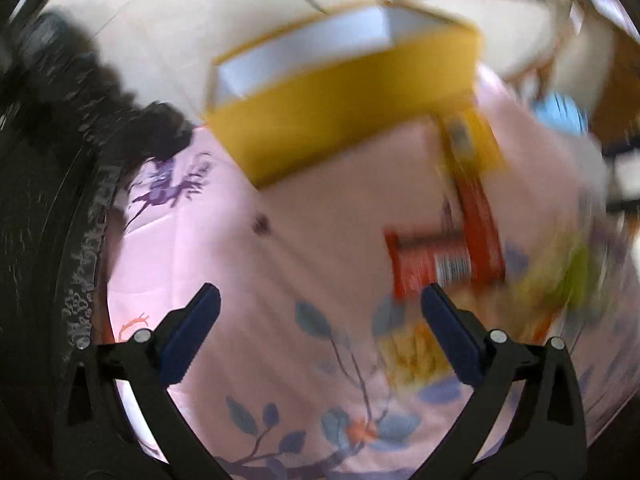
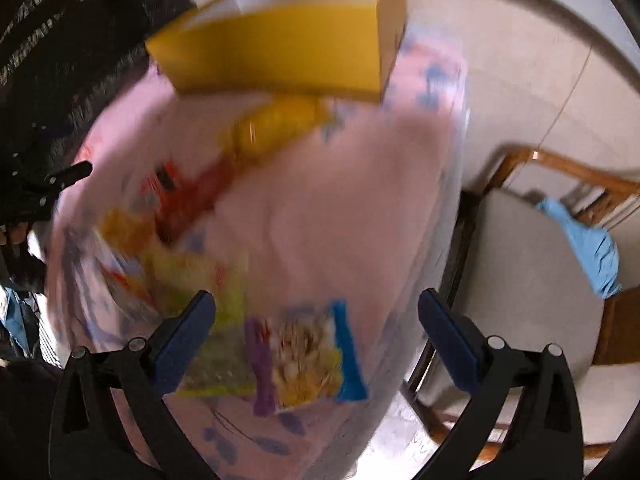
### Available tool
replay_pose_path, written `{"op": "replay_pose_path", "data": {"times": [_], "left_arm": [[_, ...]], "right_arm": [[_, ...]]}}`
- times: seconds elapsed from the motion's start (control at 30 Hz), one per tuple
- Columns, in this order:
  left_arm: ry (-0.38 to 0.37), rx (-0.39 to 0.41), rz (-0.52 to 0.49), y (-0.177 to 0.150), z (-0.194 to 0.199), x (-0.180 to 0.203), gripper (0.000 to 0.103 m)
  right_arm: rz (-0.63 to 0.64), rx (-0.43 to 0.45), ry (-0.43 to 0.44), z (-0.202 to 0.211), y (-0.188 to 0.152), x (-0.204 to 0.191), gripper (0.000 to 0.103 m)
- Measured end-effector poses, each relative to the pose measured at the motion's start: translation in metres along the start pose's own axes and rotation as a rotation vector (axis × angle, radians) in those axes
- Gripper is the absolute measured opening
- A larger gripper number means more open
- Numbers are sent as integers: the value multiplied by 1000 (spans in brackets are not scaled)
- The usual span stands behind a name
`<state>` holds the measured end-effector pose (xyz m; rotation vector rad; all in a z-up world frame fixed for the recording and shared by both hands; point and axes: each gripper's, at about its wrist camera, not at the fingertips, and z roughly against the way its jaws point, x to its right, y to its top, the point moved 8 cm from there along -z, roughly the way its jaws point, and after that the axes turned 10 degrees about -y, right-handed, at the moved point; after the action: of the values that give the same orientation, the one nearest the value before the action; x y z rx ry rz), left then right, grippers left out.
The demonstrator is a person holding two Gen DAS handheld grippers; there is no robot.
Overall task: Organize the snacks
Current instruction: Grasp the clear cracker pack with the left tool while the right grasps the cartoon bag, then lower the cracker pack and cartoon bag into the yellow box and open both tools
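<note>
In the left wrist view, the left gripper point(image 1: 320, 320) stands spread as wide as it goes, blue pads point(image 1: 188, 332) at seven and five o'clock, with nothing between them but the pink flowered tablecloth point(image 1: 248, 360). Just past the right-hand pad, at about four o'clock, lies a red snack packet point(image 1: 436, 264) with a barcode showing, flat on the cloth. A longer red and yellow packet point(image 1: 472, 168) runs from it up toward two o'clock. Blurred yellow-green wrappers point(image 1: 568, 276) sit at three o'clock; motion blur hides their detail. Farther off, at twelve o'clock, a yellow box point(image 1: 344, 120) with a pale inside stands open on the cloth. A dark patterned sleeve point(image 1: 60, 120) fills the nine o'clock edge.

In the right wrist view, the right gripper point(image 2: 316, 316) is likewise fully spread and empty. Between its pads, near six o'clock, lies a snack bag point(image 2: 304, 364) with purple and blue edges, flat on the cloth and untouched. Beside it at seven o'clock sits a yellow-green packet point(image 2: 224, 308). Red and orange packets point(image 2: 180, 196) trail toward ten o'clock, a yellow one point(image 2: 276, 128) toward twelve. The yellow box stands beyond them at twelve o'clock. At three o'clock, off the table, a wooden chair point(image 2: 532, 264) holds a blue cloth point(image 2: 588, 248).
</note>
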<state>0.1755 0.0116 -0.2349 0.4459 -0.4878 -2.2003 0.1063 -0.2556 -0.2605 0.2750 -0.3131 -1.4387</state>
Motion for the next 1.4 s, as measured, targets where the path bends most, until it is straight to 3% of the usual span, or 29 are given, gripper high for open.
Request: {"op": "replay_pose_path", "data": {"times": [0.23,0.33,0.4,0.5,0.6,0.63,0.7,0.73,0.77,0.8,0.87,0.9,0.97,1.0,1.2,1.27,1.33,1.4], "left_arm": [[-178,131,-321,-18,-17,55,101],[-262,105,-309,-17,-22,51,101],[-332,64,-306,-25,-20,52,101],[-305,76,-479,-46,-10,70,101],[-267,41,-640,-69,-23,83,101],[-289,78,-615,-64,-20,82,101],[-293,18,-546,-57,-33,76,100],[-337,12,-479,-52,-35,73,96],[-356,5,-422,-48,-39,71,80],[-422,-26,-310,-46,-41,71,65],[-464,-51,-183,-48,-40,71,46],[-443,-50,-164,-51,-38,72,46],[-410,-50,-135,-58,-33,75,46],[-406,-60,-71,-62,-31,73,46],[-403,-65,233,-68,-24,58,46],[-424,-58,341,-71,-17,53,45],[-460,-36,385,-62,-10,50,45],[-464,-9,349,-48,4,51,45]], "right_arm": [[176,51,75,-17,-26,-43,102],[169,87,102,-20,-22,-41,102],[158,106,62,-20,-19,-34,102],[123,96,66,-19,-22,-22,102],[148,94,69,-24,-25,-16,102],[137,103,80,-25,-24,-13,102],[107,104,101,-27,-19,-10,102],[108,100,101,-27,-19,-9,102],[127,90,75,-28,-19,-11,99],[140,80,57,-27,-20,-13,90],[76,51,64,-21,-22,-15,72],[40,37,60,-19,-24,-14,62],[-34,21,45,-15,-29,-12,57],[-77,17,34,-13,-32,-12,55],[-317,49,-14,-1,-48,-15,53],[-456,70,42,5,-53,-10,52],[-562,98,92,15,-57,-6,52],[-540,132,66,28,-54,-7,52]]}}
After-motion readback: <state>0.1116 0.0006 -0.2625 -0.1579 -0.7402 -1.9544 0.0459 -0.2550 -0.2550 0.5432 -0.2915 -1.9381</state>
